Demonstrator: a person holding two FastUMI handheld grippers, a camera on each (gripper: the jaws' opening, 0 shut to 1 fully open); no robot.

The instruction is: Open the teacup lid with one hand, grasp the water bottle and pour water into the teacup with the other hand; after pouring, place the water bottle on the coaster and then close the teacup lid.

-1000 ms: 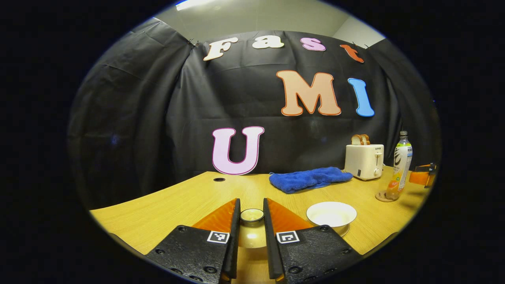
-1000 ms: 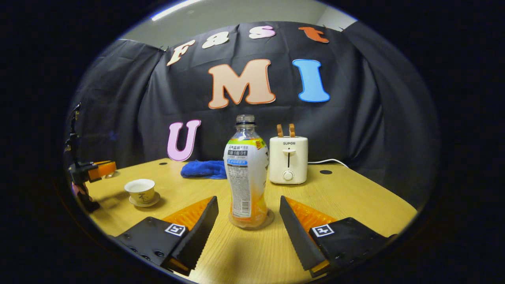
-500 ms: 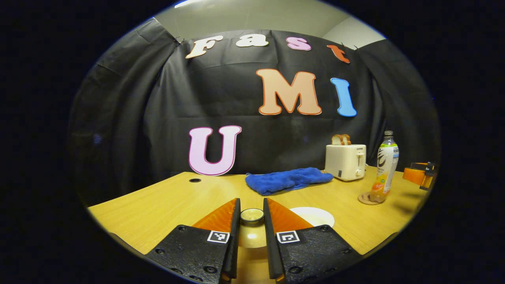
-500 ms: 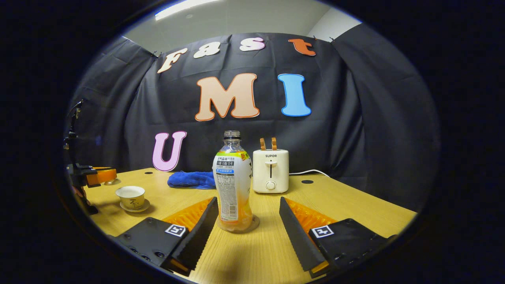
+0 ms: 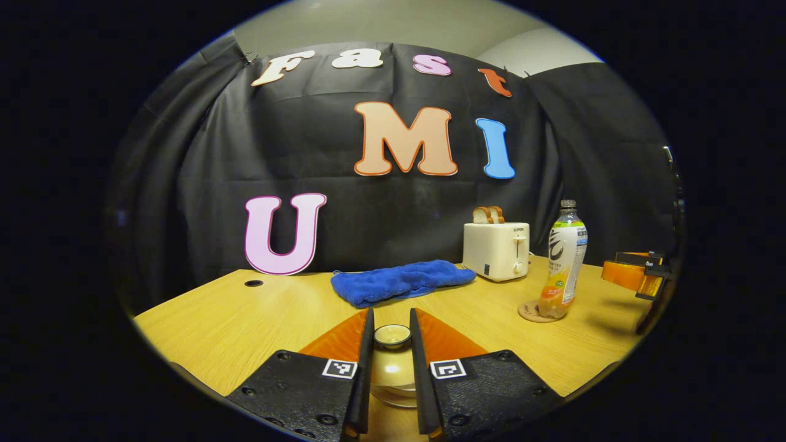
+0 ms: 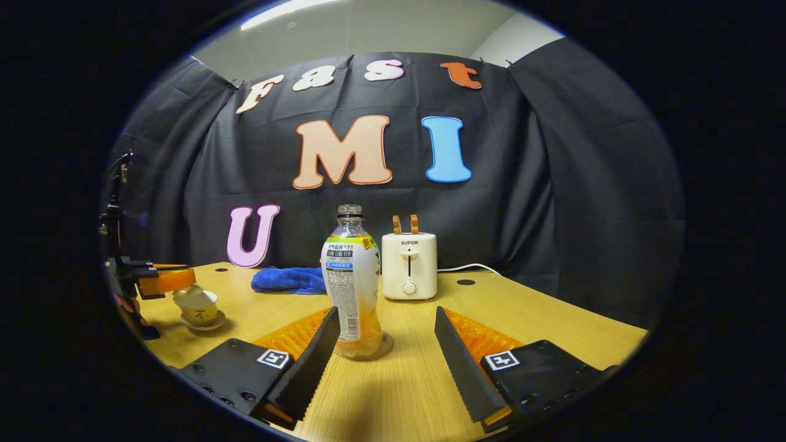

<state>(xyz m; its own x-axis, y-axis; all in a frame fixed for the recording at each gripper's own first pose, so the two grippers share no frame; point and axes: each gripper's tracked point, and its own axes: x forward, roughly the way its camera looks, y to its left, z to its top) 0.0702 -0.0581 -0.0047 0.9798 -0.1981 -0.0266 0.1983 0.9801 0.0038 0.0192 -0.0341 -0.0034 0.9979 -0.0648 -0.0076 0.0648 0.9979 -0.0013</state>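
While the teacup lid (image 5: 392, 336) is pinched by its knob between the two fingers of the left tool (image 5: 391, 344), it hangs just above the teacup (image 6: 198, 307), which stands on its saucer at the 9 o'clock side of the desk (image 6: 540, 319). The water bottle (image 6: 351, 282) stands upright on the coaster (image 6: 382, 348), in front of the right tool (image 6: 387, 344), whose fingers are wide apart and hold nothing. A blue cloth (image 5: 402, 281) and a toaster (image 6: 409, 265) lie behind.
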